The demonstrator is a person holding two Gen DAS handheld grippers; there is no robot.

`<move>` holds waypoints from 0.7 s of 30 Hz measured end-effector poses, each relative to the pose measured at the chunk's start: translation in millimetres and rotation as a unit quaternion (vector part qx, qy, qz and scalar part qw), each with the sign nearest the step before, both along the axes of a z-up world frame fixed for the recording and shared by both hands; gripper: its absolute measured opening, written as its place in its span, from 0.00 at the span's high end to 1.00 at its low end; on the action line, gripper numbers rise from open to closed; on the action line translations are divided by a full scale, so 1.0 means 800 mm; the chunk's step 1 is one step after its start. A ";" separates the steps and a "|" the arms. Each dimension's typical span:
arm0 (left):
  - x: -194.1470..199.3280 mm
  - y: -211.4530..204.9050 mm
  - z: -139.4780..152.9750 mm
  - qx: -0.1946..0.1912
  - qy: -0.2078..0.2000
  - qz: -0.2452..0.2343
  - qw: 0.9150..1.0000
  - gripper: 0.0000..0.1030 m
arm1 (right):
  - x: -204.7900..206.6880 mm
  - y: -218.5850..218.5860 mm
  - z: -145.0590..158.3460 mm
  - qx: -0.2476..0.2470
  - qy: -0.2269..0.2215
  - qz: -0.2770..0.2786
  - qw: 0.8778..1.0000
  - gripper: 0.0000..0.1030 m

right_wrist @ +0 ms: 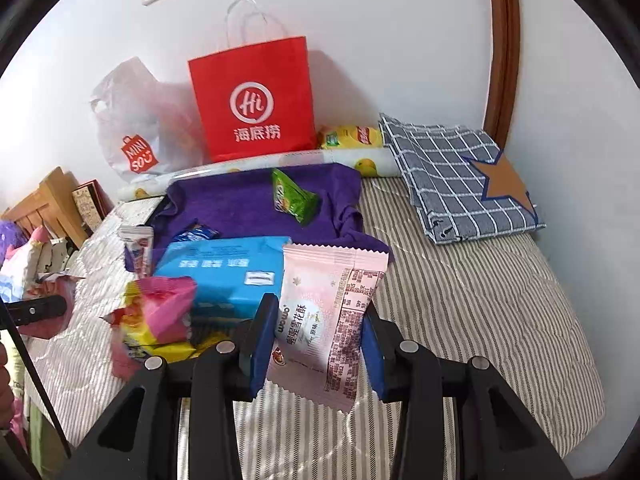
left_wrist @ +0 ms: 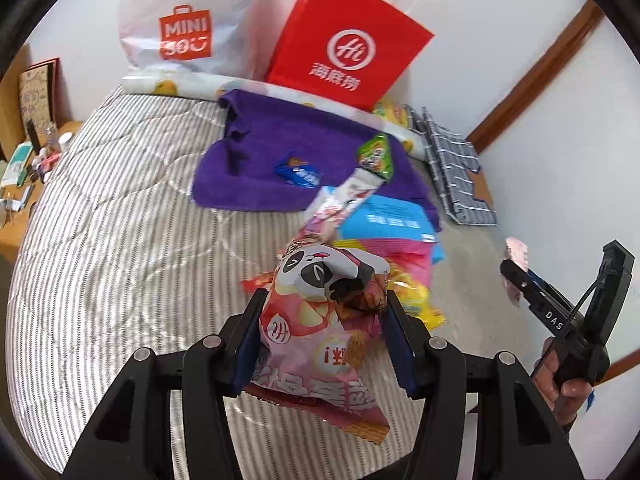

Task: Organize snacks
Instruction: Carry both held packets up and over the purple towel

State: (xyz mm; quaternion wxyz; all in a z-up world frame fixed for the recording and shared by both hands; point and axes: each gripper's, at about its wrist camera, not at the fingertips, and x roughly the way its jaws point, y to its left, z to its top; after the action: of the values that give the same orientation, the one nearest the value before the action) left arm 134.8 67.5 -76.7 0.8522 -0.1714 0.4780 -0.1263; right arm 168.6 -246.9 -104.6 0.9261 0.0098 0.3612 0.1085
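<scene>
My left gripper [left_wrist: 324, 300] is shut on a pink snack bag with a panda face [left_wrist: 320, 320], lifted over the striped bed. My right gripper [right_wrist: 320, 320] is shut on a flat pale pink snack packet [right_wrist: 324, 320], also held above the bed; this gripper [left_wrist: 516, 280] shows at the right edge of the left wrist view. On the purple cloth [right_wrist: 256, 204] lie a green packet [right_wrist: 294, 198] and a small blue packet [right_wrist: 196, 235]. A blue pack [right_wrist: 228, 276] and a pink-and-yellow bag [right_wrist: 160, 320] lie nearer, with a slim white-and-pink packet [right_wrist: 138, 248] beside them.
A red paper bag [right_wrist: 252, 100] and a white plastic Miniso bag [right_wrist: 136, 132] stand against the wall at the bed's far end. A folded grey checked cloth [right_wrist: 452, 176] lies far right, a yellow pack [right_wrist: 352, 137] beside the red bag. A cluttered wooden bedside table [left_wrist: 36, 160] stands left.
</scene>
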 end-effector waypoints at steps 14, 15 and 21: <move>0.023 -0.057 0.024 -0.015 -0.016 -0.046 0.999 0.47 | -0.001 0.016 0.025 0.007 -0.011 0.024 1.000 0.63; 0.027 -0.061 0.024 -0.016 -0.015 -0.050 0.999 0.47 | 0.001 0.017 0.026 0.007 -0.012 0.025 1.000 0.63; 0.052 -0.074 0.025 -0.019 -0.011 -0.065 0.998 0.47 | 0.019 0.030 0.036 0.012 -0.017 0.039 0.999 0.63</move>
State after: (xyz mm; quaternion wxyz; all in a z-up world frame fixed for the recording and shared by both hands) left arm 176.2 8.4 -56.5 0.8437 -0.1554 0.4765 -0.1922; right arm 183.4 -222.8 -75.5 0.9271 0.0052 0.3436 0.1496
